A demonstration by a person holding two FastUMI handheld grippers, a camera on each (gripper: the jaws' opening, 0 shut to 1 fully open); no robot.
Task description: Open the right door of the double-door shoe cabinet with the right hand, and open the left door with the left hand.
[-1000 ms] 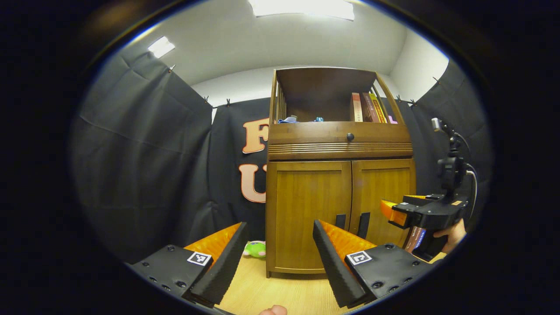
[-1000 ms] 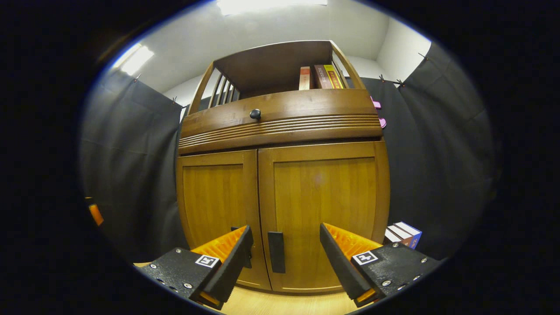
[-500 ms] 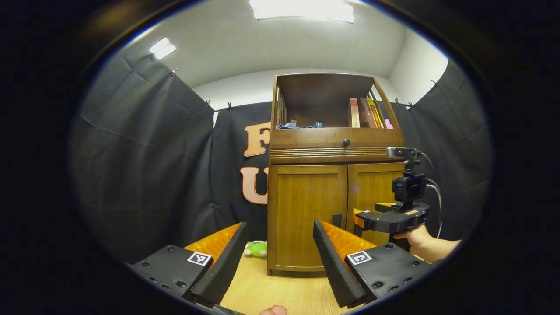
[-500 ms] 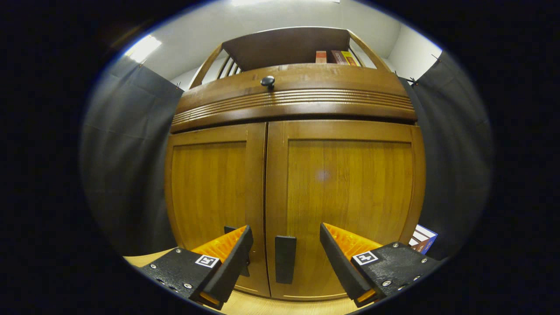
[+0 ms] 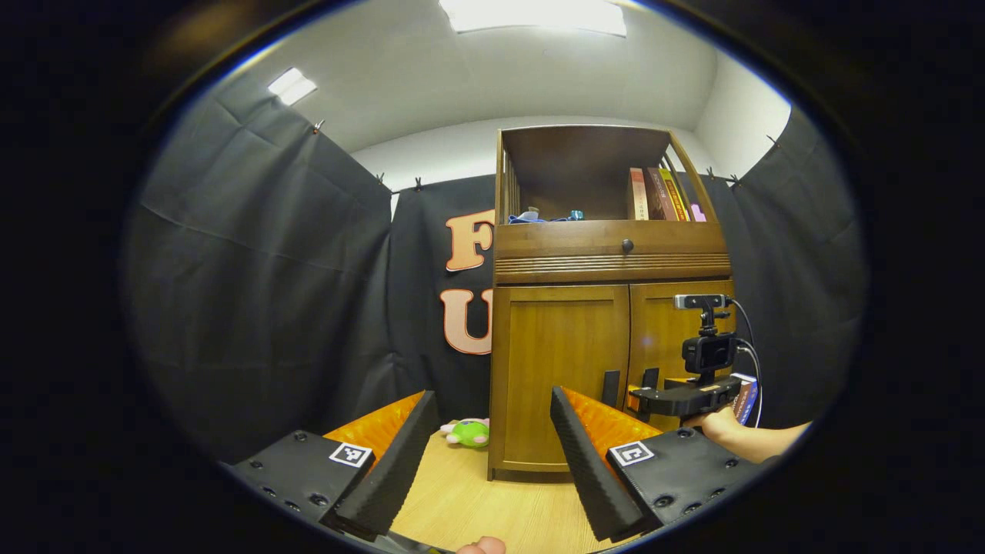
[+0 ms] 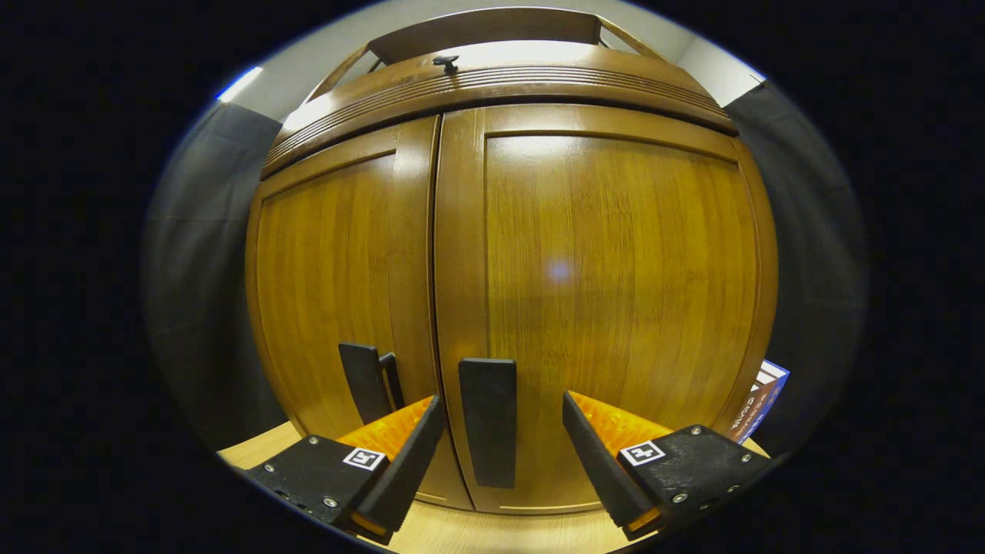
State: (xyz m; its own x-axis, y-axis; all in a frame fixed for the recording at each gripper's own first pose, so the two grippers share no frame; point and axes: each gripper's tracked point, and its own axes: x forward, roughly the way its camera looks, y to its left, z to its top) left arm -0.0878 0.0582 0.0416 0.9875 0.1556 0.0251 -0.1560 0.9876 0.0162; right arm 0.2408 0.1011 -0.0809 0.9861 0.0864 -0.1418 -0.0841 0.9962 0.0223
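While the right gripper (image 6: 500, 442) has closed in on the shoe cabinet (image 6: 508, 254) over the last second, the right door (image 6: 616, 292) now looms far larger in the right gripper view; its black handle (image 6: 488, 419) stands between the spread fingers (image 6: 404, 462), neither of which presses on it yet; both doors are still shut. In the left gripper view the left gripper (image 5: 485, 454) has drawn back a little (the cabinet looks smaller and farther right); its fingers too are spread and hold nothing; the left door (image 5: 562, 369) and its handle (image 5: 611, 387) stay well apart from it. I judge the right-hand grasp imminent: close on the handle, then pull; the left door comes after.
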